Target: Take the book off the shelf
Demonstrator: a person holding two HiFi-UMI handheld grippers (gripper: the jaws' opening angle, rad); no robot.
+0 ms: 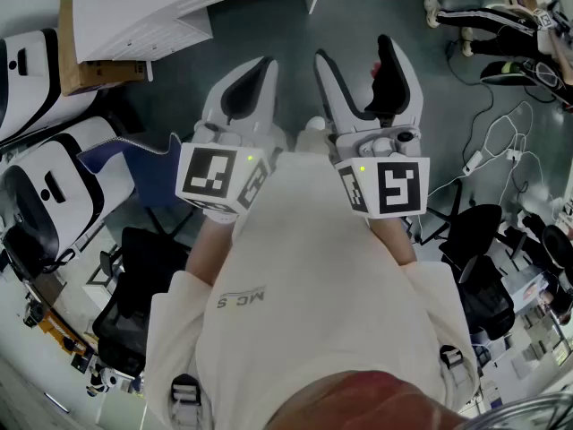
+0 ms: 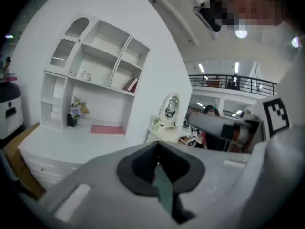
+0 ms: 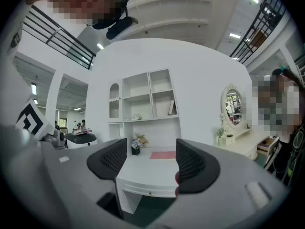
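I hold both tools up before my chest, well apart from the white wooden shelf unit (image 3: 151,93), so I judge the reach not yet begun. My right tool's (image 3: 151,159) dark pads stand wide apart with nothing between them, probably readied for the grasp. My left tool (image 2: 157,170) is pressed together, empty. The slim reddish book (image 3: 171,107) stands on end in the shelf's right middle compartment, its long axis near upright and its top leaning right.

Book (image 3: 171,107): one thin volume; cover reads reddish in the left gripper view.
Pose: on end, tilted, top leaning toward the compartment's right wall.
Location: right column, lower open compartment of the white shelf (image 3: 150,87).
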